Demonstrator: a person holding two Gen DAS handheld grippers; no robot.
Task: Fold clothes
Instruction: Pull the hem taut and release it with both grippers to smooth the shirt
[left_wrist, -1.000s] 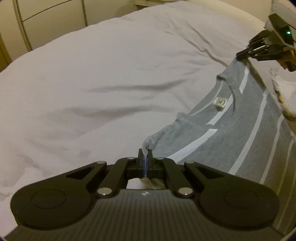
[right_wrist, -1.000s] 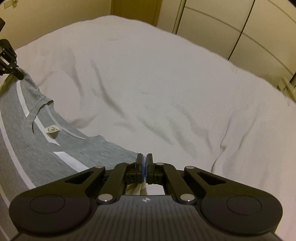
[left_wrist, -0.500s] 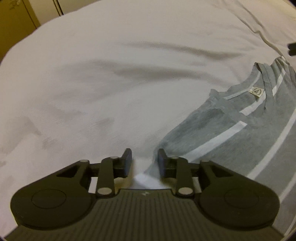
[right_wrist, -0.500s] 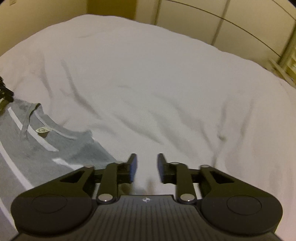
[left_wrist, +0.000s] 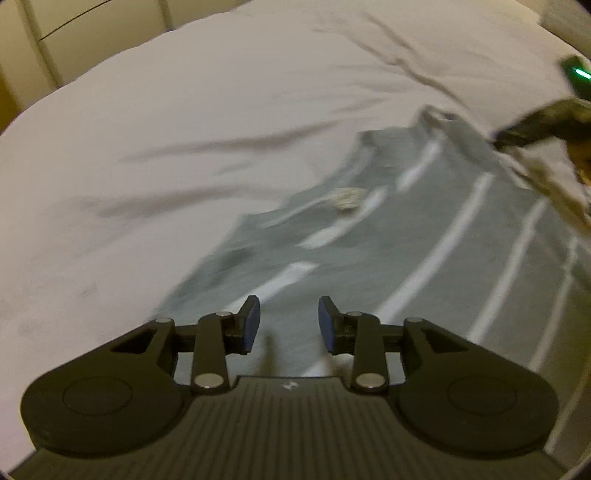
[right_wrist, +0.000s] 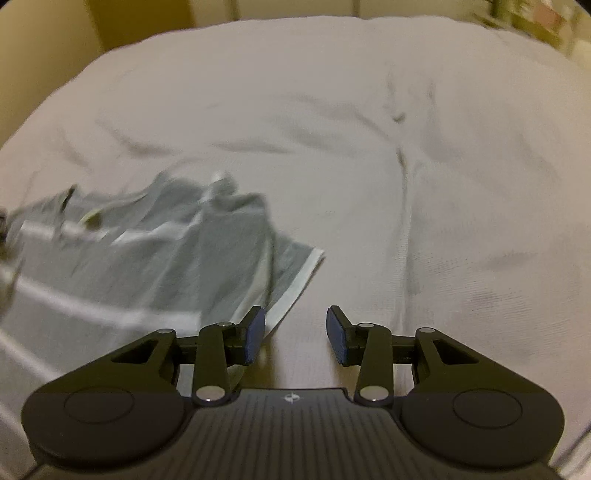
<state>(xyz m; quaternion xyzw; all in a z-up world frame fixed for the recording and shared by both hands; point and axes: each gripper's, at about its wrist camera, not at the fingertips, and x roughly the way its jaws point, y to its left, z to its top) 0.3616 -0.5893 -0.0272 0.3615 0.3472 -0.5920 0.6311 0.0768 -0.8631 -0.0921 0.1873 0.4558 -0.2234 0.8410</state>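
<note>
A grey T-shirt with white stripes lies flat on the white bed sheet, neck label up. My left gripper is open and empty, just above the shirt's shoulder area. In the right wrist view the shirt lies to the left, its white-hemmed sleeve spread out beside my left fingertip. My right gripper is open and empty over the bare sheet. The right gripper's body shows blurred at the far right of the left wrist view.
Cream wardrobe doors stand beyond the bed on the left. A yellowish wall borders the bed's far left in the right wrist view. The sheet has long creases.
Both grippers opened and let go of the shirt's shoulder corners. The shirt dropped onto the sheet. Both grippers then pulled back and swung; the views are motion blurred now.
</note>
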